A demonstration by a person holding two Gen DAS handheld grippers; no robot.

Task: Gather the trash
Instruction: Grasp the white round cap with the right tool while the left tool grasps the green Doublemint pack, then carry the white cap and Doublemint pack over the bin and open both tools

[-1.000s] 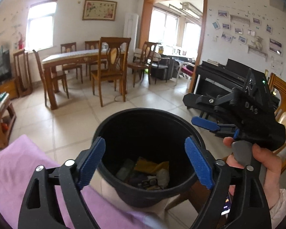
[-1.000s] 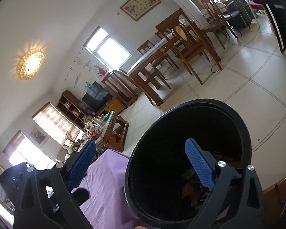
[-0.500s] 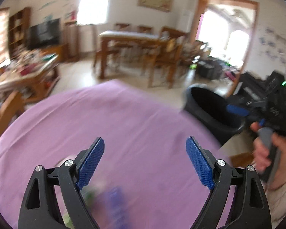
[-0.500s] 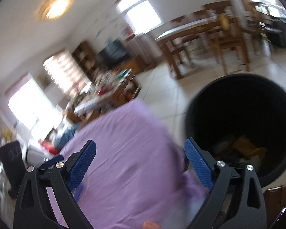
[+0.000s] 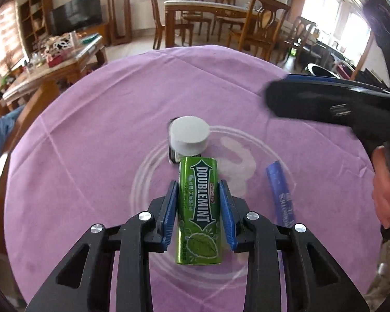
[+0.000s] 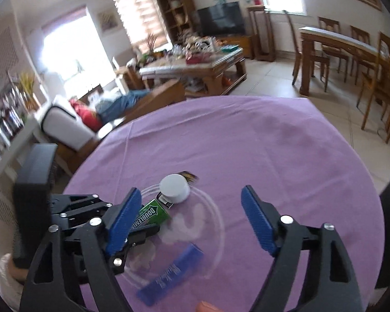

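A green Doublemint gum pack (image 5: 199,210) lies on the purple tablecloth (image 5: 104,135). My left gripper (image 5: 198,212) has its blue pads against both long sides of the pack; the pack also shows in the right wrist view (image 6: 151,214). A white bottle cap (image 5: 189,135) sits on a small dark wrapper just beyond the pack. A blue wrapper (image 5: 280,193) lies to the right. My right gripper (image 6: 188,219) is open and empty above the table, over the blue wrapper (image 6: 170,274).
The black trash bin's rim (image 5: 322,70) shows beyond the table's right edge. The right gripper body (image 5: 332,102) hangs over the table's right side. A dining table with chairs (image 5: 215,18) and a cluttered coffee table (image 6: 192,62) stand beyond.
Both grippers swung away from the black bin back over the purple table. My left gripper came down and closed around the green gum pack.
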